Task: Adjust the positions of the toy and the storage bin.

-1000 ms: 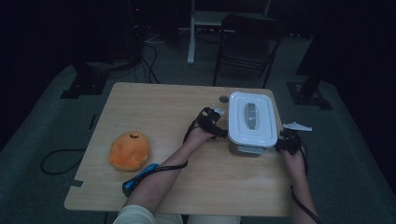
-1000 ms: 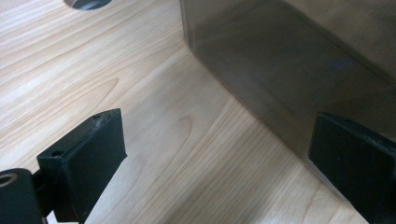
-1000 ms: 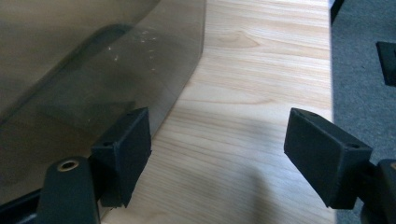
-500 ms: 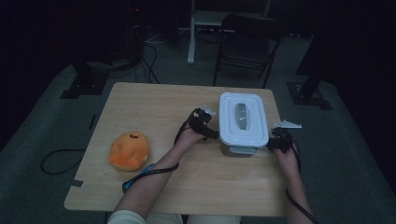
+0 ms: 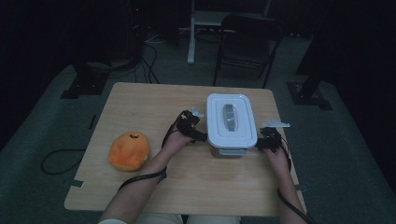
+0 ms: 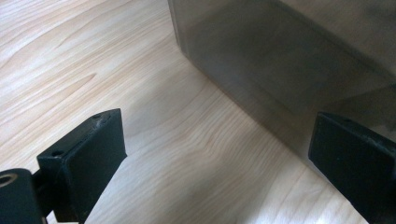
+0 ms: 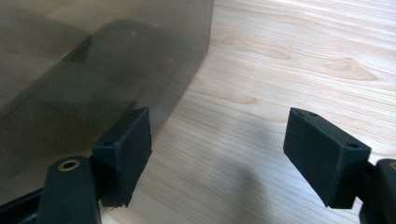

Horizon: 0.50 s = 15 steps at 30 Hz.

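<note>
Grippers flanking the box

Forearms come in from the near edge of the table (image 5: 140, 107). Left gripper (image 5: 195, 133) and right gripper (image 5: 265, 142) both have jaws spread, pinching nothing, just beside the box (image 5: 231, 122) on either side. Orange plush (image 5: 129, 150) sits well left. Chair (image 5: 250, 44) beyond the far edge.

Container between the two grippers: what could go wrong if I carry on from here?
1. Both sets of fingers are spread, with the container wall beside them rather than between them. The left gripper and right gripper press its smooth sides, so it may slip if lifted.
2. The container sits toward the right edge of the table; an uneven push could skid it that way.
3. The white lid may not be latched; I cannot tell.
</note>
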Each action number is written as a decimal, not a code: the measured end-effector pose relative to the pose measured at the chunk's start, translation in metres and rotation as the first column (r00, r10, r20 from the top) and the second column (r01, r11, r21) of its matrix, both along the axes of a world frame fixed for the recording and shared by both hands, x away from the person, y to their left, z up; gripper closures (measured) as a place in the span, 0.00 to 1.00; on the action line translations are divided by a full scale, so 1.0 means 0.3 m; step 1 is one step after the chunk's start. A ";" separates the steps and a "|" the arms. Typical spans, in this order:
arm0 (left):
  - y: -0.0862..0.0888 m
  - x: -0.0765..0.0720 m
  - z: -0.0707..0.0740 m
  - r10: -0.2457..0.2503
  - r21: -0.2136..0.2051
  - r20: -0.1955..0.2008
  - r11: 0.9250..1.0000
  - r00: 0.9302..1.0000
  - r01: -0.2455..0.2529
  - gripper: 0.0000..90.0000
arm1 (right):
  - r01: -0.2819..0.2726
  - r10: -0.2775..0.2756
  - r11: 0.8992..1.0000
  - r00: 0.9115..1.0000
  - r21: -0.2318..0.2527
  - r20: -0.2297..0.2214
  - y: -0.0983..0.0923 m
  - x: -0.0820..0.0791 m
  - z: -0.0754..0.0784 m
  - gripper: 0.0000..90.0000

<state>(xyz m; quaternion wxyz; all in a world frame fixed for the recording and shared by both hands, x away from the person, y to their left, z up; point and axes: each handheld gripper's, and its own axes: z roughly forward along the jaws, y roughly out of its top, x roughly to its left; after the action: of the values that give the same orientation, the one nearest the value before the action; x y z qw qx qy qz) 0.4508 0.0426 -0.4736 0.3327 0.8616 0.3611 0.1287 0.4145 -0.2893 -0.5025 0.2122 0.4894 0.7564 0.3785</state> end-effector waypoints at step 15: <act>0.117 -0.050 0.009 0.040 0.003 0.013 0.999 0.999 -0.040 0.05 | -0.074 0.074 0.997 0.997 0.011 0.004 0.107 -0.008 -0.004 0.25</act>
<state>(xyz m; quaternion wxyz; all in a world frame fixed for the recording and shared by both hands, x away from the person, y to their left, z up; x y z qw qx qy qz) 0.4357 0.0776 -0.4710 0.3309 0.8540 0.3759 0.1413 0.4121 -0.2573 -0.5036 0.1968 0.4614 0.7716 0.3911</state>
